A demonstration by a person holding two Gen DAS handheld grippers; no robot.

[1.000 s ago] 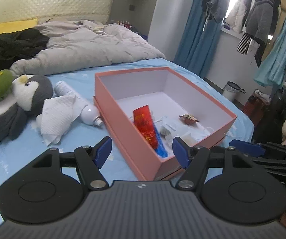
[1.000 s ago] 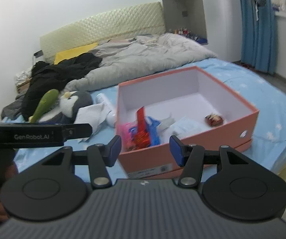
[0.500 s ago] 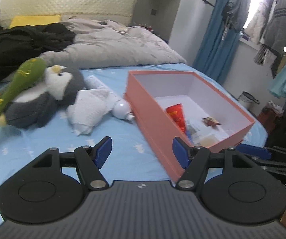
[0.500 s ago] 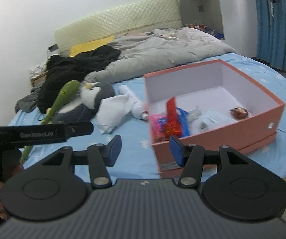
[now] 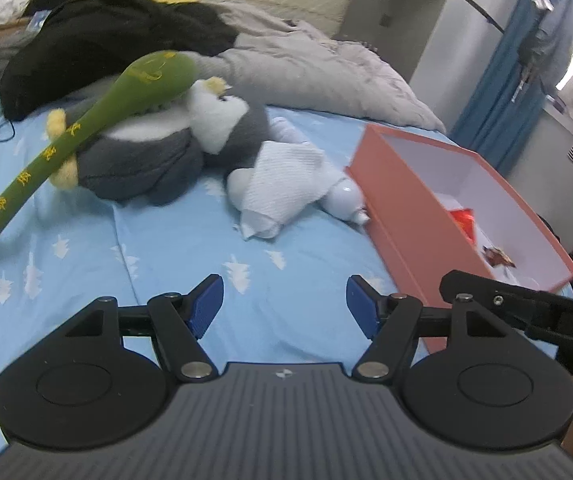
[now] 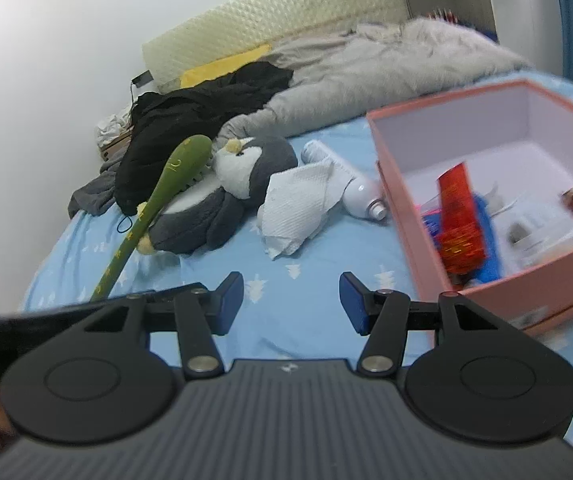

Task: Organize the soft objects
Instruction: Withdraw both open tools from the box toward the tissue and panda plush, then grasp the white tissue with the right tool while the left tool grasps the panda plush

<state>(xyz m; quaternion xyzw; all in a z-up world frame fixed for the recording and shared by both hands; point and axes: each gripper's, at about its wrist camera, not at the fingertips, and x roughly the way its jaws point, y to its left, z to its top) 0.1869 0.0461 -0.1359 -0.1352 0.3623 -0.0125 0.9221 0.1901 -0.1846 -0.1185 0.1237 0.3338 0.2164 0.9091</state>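
A grey and white plush penguin [image 5: 166,148] [image 6: 242,176] lies on the blue bed sheet [image 5: 174,264]. Across it rests a long green plush stick [image 5: 86,124] [image 6: 166,184]. A white cloth [image 5: 282,184] [image 6: 298,204] lies beside a white bottle [image 5: 346,196] [image 6: 358,192]. The pink box [image 5: 414,216] [image 6: 418,184] on the right holds small items. My left gripper [image 5: 284,306] hovers open over bare sheet, short of the cloth. My right gripper [image 6: 290,302] is open too, with nothing between its fingers.
Black clothing [image 5: 98,44] and a grey duvet [image 5: 306,76] are heaped toward the headboard [image 6: 278,24]. Blue curtains [image 5: 498,80] and hanging clothes stand right of the bed. The other gripper's black body shows at the edge of each view.
Both views have swung left: the pink box slid from centre to the right side, and the penguin, green stick and cloth came closer toward the middle. Both grippers stayed open and empty.
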